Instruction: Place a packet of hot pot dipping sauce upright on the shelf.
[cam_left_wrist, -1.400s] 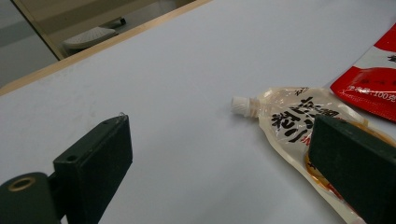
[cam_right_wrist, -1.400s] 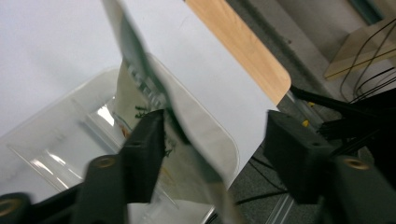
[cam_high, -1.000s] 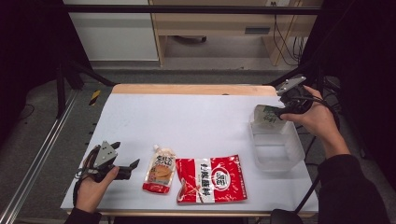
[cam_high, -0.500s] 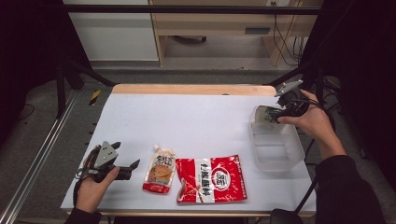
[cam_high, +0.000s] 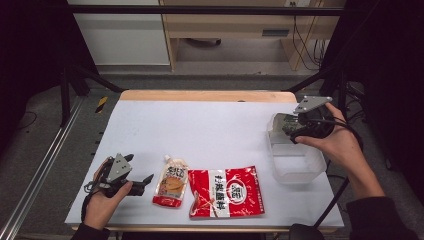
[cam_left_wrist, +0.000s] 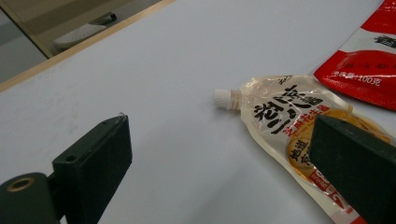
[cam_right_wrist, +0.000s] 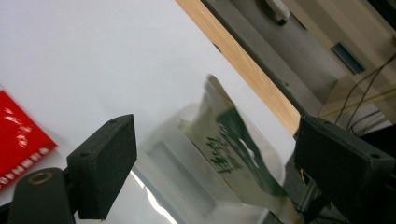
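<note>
Right tongs have just been opening; jaws spread, the green-printed pouch released, leaning inside the clear plastic bin at the desk's right edge. Left tongs spread, empty, beside the spouted sauce pouch; that and the red packet remain unpacked

red packet flat near table's front edge, middle | spouted pouch just beside it on the left, spout pointing away from front edge | white table, wooden far edge
</note>
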